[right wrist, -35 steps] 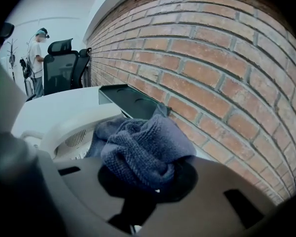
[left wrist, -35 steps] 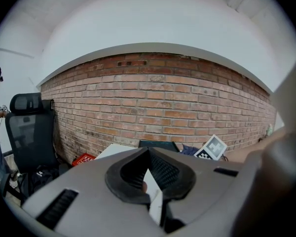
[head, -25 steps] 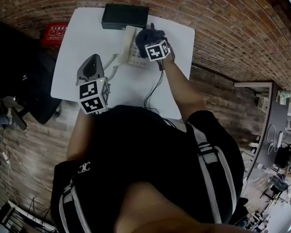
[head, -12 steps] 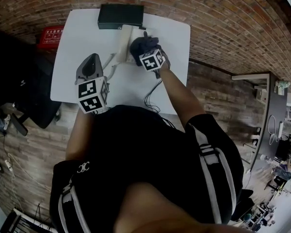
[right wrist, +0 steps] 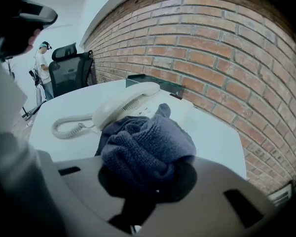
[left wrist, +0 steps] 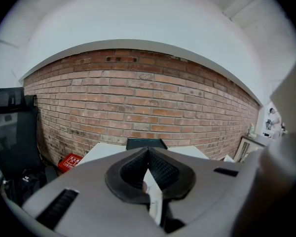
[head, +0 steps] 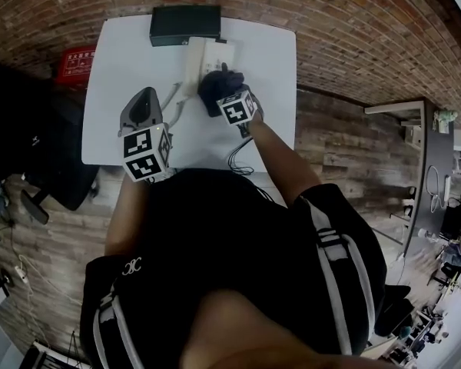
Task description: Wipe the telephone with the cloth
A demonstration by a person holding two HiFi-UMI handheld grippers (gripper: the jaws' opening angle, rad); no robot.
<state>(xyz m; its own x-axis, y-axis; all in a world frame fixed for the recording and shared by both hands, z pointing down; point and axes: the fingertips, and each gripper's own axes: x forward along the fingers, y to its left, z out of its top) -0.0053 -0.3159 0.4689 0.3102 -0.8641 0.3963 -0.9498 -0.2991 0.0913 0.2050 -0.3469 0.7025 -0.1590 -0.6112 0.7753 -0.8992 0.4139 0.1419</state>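
Right gripper view shows the right gripper [right wrist: 152,182] clamped on the cloth [right wrist: 147,144], which rests against the telephone [right wrist: 124,106]. Since a second ago it has slid nearer the person, and the left gripper [left wrist: 148,155] stays closed.

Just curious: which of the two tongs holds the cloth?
The right tongs, clamped on the dark blue cloth by the telephone; the left tongs hold none.

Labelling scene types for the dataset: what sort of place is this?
Probably an office or lab workroom: a white table by a brick wall, a corded telephone on the table, and a black office chair nearby.
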